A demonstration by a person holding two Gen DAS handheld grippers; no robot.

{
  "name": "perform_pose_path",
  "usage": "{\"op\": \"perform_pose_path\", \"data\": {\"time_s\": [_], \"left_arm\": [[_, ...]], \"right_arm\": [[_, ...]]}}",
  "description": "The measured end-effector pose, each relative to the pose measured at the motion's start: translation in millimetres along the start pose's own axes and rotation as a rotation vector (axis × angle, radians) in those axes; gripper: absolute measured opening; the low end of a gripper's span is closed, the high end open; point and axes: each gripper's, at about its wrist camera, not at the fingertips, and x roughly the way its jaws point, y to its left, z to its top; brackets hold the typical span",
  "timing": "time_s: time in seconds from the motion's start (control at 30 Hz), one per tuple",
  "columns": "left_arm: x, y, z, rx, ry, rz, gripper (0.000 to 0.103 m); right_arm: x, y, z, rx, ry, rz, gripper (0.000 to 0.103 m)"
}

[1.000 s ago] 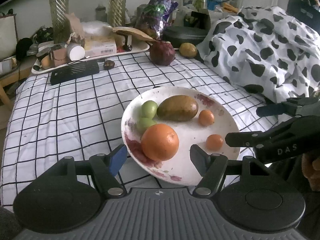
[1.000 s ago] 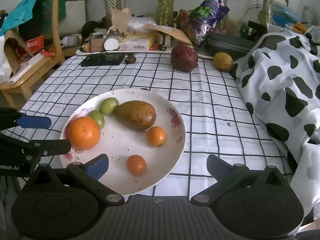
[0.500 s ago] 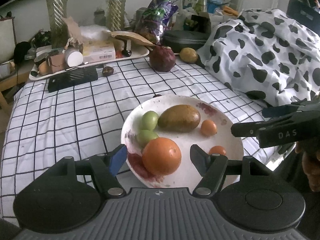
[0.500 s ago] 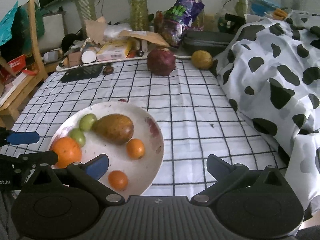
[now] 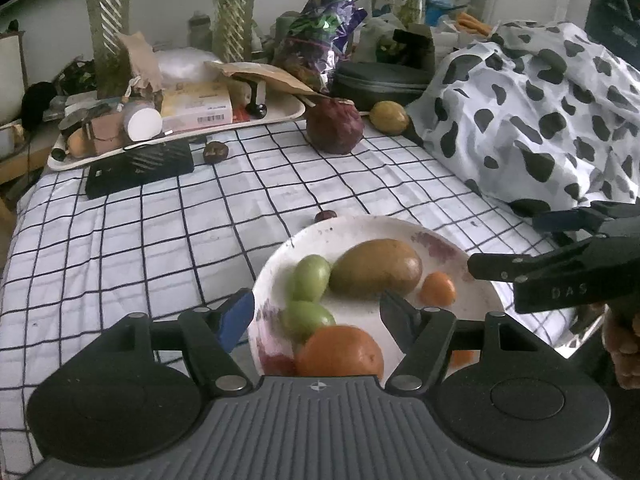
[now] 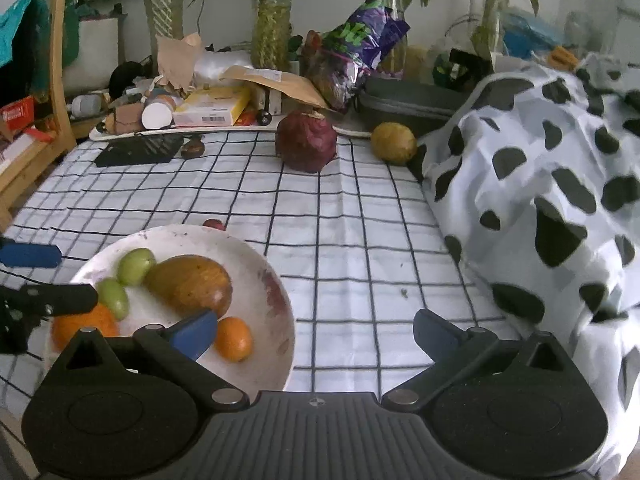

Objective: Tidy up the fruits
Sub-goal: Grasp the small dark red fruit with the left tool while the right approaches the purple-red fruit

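Above the plate [image 5: 476, 280], both hand-held grippers [image 5: 316, 316] [image 6: 316, 332], tilted downward, jaws apart.

Left gripper [image 5: 316, 314]: jaws apart, nothing clamped btwn them, pointing fwd and down. 1 finger carries a blue pad [image 5: 237, 315], the other looks black. Right gripper [image 6: 314, 330]: jaws spread wide, nothing btwn them, also tilted down; both pads blue [image 6: 434, 334]. In the left wrist view the right gripper comes in from the right edge, w/ part of the person's hand [image 5: 622, 346] behind it. The 2 grippers sit side by side, apart.
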Motion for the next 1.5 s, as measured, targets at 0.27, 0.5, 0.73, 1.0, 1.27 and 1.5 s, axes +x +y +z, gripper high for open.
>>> {"op": "perform_pose_path", "data": {"time_s": [0.27,0.5,0.73,1.0,1.27,1.5], "left_arm": [[19.9,6.8,14.8,-0.002,0.013,0.000,0.068],[38.0,11.9,28.5,0.011,0.027,0.006,0.068],[55.5,14.0,40.9,0.035,0.034,-0.003,0.068],[73.7,16.4,55.6,0.063,0.033,-0.011,0.068],[94.3,21.4,68.5,0.062,0.062,-0.063,0.067],[116.6,30.4,77.6,-0.008,0.137,-0.183,0.054]], "right_arm": [[17.7,-1.5,9.8,-0.041,-0.021,-0.054,0.103],[32.3,-13.1,22.9,-0.013,-0.002,-0.047,0.103],[47.1,-22.5,36.1,0.001,0.008,-0.050,0.103],[64.3,-25.4,49.8,-0.019,0.017,-0.039,0.103],[77.5,-25.8,60.9,-0.038,0.022,-0.029,0.103],[86.9,-30.0,66.7,-0.040,0.034,-0.038,0.103]]}}
